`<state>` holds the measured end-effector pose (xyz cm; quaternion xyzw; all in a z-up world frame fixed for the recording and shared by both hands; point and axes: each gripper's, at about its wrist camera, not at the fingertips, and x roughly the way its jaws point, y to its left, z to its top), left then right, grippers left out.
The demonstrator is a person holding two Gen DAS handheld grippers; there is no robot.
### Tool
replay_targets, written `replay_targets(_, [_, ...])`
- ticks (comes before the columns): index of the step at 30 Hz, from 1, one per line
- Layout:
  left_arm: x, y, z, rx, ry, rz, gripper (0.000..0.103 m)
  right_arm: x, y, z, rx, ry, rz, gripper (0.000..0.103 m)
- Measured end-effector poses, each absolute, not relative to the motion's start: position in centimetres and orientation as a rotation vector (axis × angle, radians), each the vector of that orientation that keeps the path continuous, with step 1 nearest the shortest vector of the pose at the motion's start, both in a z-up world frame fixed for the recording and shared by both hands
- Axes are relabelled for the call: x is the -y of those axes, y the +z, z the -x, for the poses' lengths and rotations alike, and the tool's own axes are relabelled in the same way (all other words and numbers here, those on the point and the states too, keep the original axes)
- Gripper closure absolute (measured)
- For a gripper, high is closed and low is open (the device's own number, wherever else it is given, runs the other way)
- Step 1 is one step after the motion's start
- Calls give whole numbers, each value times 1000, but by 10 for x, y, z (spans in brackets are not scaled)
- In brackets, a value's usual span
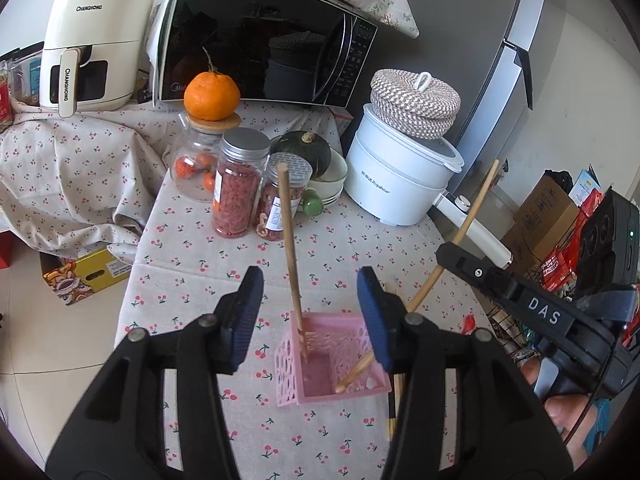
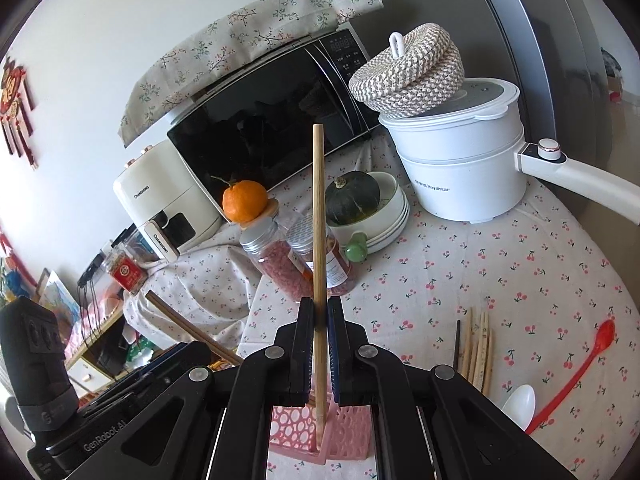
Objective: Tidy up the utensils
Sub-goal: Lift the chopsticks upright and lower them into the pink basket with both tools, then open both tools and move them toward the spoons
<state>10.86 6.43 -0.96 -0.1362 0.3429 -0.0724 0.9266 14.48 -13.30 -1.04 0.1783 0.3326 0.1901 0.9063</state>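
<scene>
1. Chopsticks are the things being sorted. In the left wrist view one chopstick stands just left of centre, its lower end inside the pink basket at the bottom middle, its top leaning free.
2. Around it the left hand-held gripper is spread, with the blue ribbed pads on either side and touching nothing.
3. Right of that, a second chopstick slants from the basket up toward the upper right of the frame, pinched by the right hand-held gripper.
4. In the right wrist view that gripper sits at bottom centre, pads pressed together on the stick at about mid-length; the tip rests in the basket below.
5. Lower right of this frame, loose chopsticks, one dark stick among them, lie flat on the worktop, with a white spoon and a red spoon just beside them.
6. Handling, as I judge it: the sticks look like pale bamboo or wood, thin, round, stiff and very light, and smooth enough to pivot in a pinch. A grip near the middle keeps one from swinging; flat ones probably need lifting by one end off the soft cloth.
7. Textures: the basket is square, hard plastic with lacy cut-outs, light enough to tip if a stick levers on its wall. The cloth is matte with a cherry print.
</scene>
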Motion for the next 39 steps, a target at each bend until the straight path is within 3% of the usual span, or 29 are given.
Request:
replay_targets(5, [-66, -8, -100, -709, -122, 267, 38, 125, -17, -146, -704, 397, -349, 96])
replay_targets(7, [-68, -9, -98, -715, -108, 271, 28, 125, -19, -147, -712, 406, -358, 94])
replay_targets(10, [-69, -11, -94, -728, -65, 270, 21, 130, -18, -147, -724, 414, -396, 82])
replay_targets(12, [-69, -13, -93, -747, -54, 268, 21, 137, -14, -146, -719, 418, -421, 65])
replay_targets(14, [-69, -16, -92, -763, -46, 263, 21, 145, -7, -142, -704, 415, -435, 55])
replay_targets(25, [-56, -17, -72, -821, -73, 255, 20, 197, 19, -110, -722, 374, -405, 41])
replay_targets(39, [3, -23, -43, -926, -164, 84, 19, 276, -6, -78, -915, 197, -317, 29])
